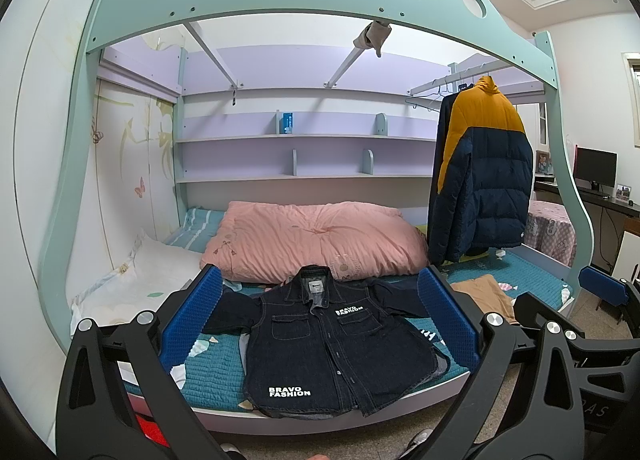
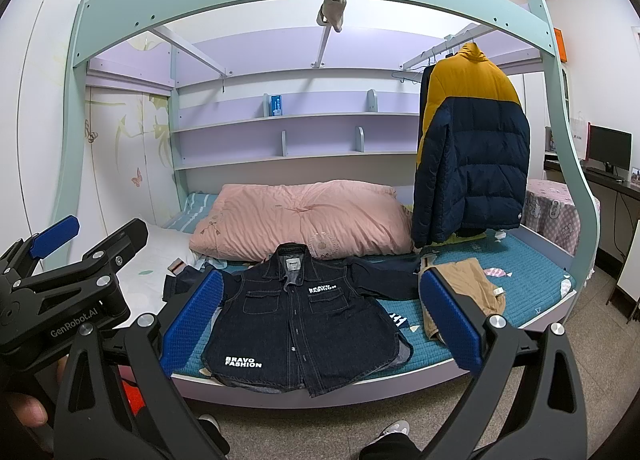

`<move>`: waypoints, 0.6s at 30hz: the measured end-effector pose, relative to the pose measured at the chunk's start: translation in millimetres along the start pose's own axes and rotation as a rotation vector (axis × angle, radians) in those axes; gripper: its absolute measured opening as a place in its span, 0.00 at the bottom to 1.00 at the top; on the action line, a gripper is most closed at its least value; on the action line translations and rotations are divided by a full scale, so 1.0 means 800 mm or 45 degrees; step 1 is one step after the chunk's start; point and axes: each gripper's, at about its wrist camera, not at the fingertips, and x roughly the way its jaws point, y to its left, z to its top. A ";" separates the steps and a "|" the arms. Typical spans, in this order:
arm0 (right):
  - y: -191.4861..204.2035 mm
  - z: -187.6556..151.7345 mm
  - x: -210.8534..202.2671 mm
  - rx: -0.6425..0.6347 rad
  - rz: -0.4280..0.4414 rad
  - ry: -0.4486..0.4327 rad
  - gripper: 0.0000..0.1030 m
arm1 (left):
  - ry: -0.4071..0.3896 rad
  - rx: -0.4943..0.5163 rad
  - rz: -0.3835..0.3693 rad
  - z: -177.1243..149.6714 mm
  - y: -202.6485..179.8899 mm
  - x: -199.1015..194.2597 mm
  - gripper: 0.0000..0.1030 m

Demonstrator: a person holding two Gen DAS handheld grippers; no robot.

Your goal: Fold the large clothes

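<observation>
nearest us, our left claw (image 1: 320,320) and right claw (image 2: 320,324) both hang spread wide and empty, touching nothing. between their pads (image 1: 192,324) lies the denim jacket (image 2: 300,320), front up, buttoned, sleeves out, at the bed's (image 2: 532,280) near edge (likely laid flat for folding). beyond it sit a tan garment (image 2: 468,284), a pink quilt (image 2: 300,216) and a hanging puffer coat (image 2: 472,148).

denim jacket (image 1: 320,344) collar label unreadable, tan garment (image 2: 464,292) partly hidden behind jaws
</observation>
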 end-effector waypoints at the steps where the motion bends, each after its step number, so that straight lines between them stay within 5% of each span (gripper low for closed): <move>1: 0.000 0.000 0.000 0.000 0.000 0.000 0.93 | 0.000 0.000 -0.001 -0.001 -0.001 -0.001 0.95; 18: 0.001 -0.001 0.003 0.002 0.001 0.012 0.93 | 0.009 0.000 0.001 -0.004 -0.006 0.001 0.95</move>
